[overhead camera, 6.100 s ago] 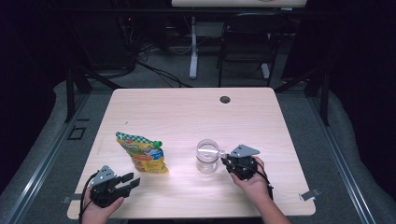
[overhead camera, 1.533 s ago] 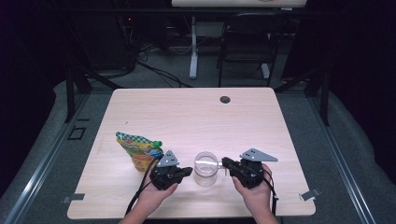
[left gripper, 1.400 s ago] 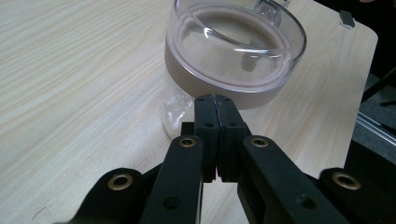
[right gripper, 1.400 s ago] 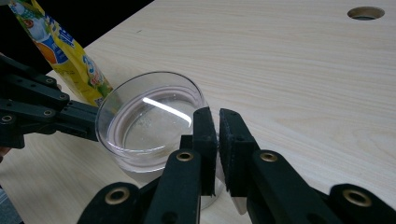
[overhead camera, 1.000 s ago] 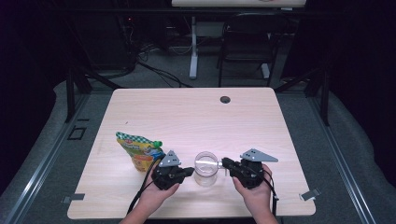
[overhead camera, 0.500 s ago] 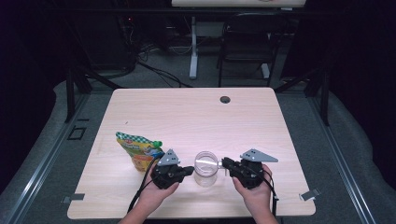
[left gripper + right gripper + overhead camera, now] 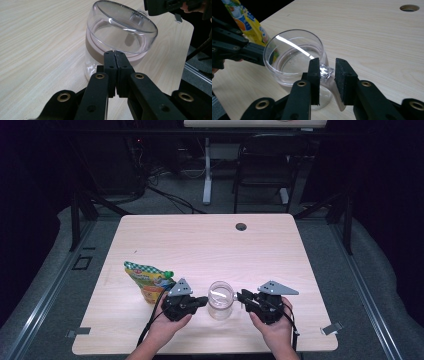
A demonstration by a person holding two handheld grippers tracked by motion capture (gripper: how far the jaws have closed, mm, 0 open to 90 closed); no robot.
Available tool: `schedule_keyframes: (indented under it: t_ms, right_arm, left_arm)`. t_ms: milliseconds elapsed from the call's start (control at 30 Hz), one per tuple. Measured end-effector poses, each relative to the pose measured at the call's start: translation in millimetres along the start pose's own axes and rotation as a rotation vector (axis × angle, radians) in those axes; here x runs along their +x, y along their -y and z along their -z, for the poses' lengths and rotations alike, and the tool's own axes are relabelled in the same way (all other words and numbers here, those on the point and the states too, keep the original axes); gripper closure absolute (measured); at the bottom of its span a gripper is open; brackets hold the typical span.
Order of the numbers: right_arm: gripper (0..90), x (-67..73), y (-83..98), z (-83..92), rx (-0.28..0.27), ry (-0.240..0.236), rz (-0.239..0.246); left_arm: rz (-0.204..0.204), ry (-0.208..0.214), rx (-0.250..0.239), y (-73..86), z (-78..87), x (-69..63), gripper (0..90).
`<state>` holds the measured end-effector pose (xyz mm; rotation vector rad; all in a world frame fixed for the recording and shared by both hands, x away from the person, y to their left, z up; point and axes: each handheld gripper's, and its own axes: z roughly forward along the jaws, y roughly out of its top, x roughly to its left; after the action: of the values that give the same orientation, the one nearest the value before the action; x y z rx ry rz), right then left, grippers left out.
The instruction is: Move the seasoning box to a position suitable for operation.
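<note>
A clear jar (image 7: 220,299) with a clear lid stands near the table's front edge. My left gripper (image 7: 204,299) is at its left side. In the left gripper view the gripper (image 7: 115,53) is shut with nothing between its pads, and its tips rest at the brownish band of the jar (image 7: 120,37). My right gripper (image 7: 240,296) is at the jar's right. Its jaws (image 7: 327,63) have just been opening and stand apart, with the lid's small clear tab (image 7: 325,70) between them and a gap on one side.
A yellow and green pouch (image 7: 147,277) lies left of the jar, behind my left gripper. Further back, the wooden table (image 7: 200,245) has a cable hole (image 7: 241,226). A chair and desk legs stand beyond its far edge.
Since the earliest frame, my left gripper has come from the front left corner to the jar's left side, and the jar stands slightly nearer the front. Over the last second both hands kept still.
</note>
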<state>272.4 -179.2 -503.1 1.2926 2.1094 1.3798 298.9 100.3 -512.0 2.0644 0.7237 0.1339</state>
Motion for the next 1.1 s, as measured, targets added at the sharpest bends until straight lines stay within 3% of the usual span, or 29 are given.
schedule_keyframes:
  t_ms: [133,300,433,667,1100]
  right_arm:
    - [68.6,4.3,0.3,3.9,0.012,-0.012,0.03]
    - [57.2,10.4,1.4,3.2,0.052,-0.02,0.062]
    - [50.1,16.2,2.1,2.3,0.055,-0.006,0.126]
    - [45.5,25.2,2.0,1.7,0.05,-0.009,0.171]
    - [41.4,37.1,4.3,-5.9,0.044,0.018,0.23]
  left_arm:
    - [-0.001,-0.003,-0.012,-4.9,0.7,-1.5,88.1]
    - [-0.006,-0.006,-0.01,-11.2,1.3,-2.9,88.1]
    - [-0.012,-0.01,-0.009,-16.8,1.1,-4.6,87.7]
    - [-0.025,-0.014,0.009,-24.5,1.6,-6.6,87.4]
    - [-0.036,-0.015,-0.001,-32.3,3.8,-8.8,86.6]
